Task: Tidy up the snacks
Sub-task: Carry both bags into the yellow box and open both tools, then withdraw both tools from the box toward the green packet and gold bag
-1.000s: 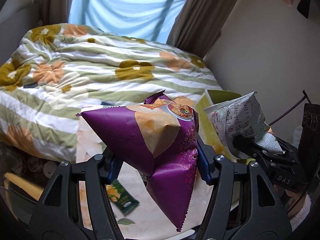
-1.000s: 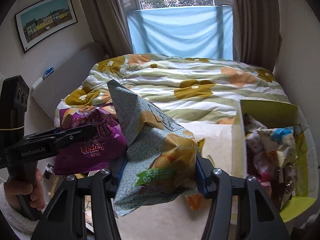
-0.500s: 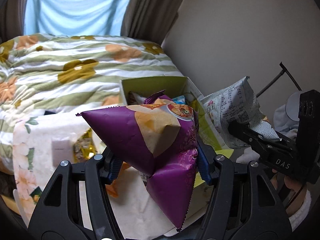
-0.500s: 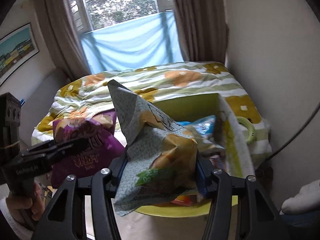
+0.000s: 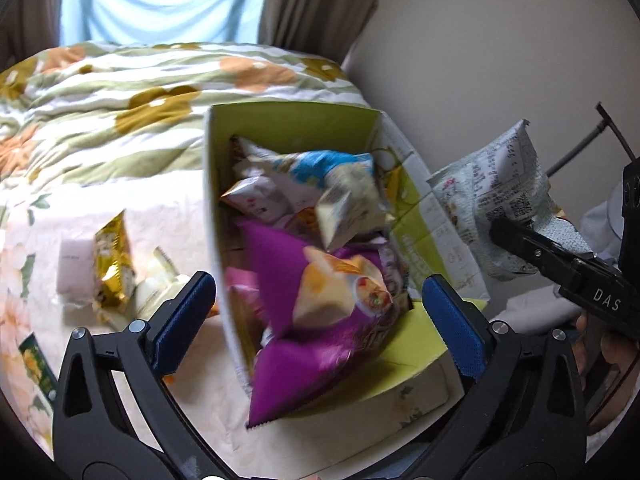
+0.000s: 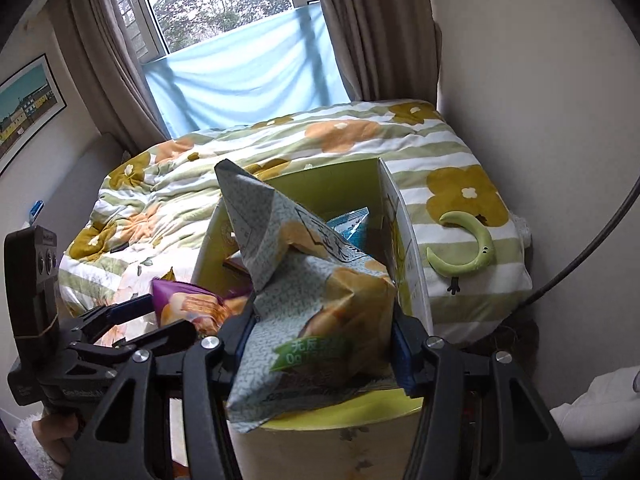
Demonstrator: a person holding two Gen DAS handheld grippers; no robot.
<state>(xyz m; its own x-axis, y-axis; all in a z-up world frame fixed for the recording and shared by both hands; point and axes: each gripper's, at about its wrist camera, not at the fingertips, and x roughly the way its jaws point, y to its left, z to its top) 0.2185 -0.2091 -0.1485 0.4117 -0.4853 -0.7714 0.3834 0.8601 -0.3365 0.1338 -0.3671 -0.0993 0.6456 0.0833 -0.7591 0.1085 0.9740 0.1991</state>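
At the near edge of the bed, the left gripper stood with its jaws spread wide, having just been opening, and the purple snack bag lay loose between them, clear of both blue pads, its lower corner hanging over the near rim of the box and the rest of it tilted inside. Beside it, the right gripper pinched a pale green patterned snack bag by its lower half, the bag's pointed top standing up above the open box. Inside the box, behind the purple bag, other packets were heaped, among them a blue and white one. To the left of the box, on the flowered cloth, lay a gold packet and a pale pink one just beside it. On the far side of the box, a green crescent-shaped toy rested on the striped, flower-printed quilt. Beyond the bed hung a blue cloth across the window, with brown curtains on either side.
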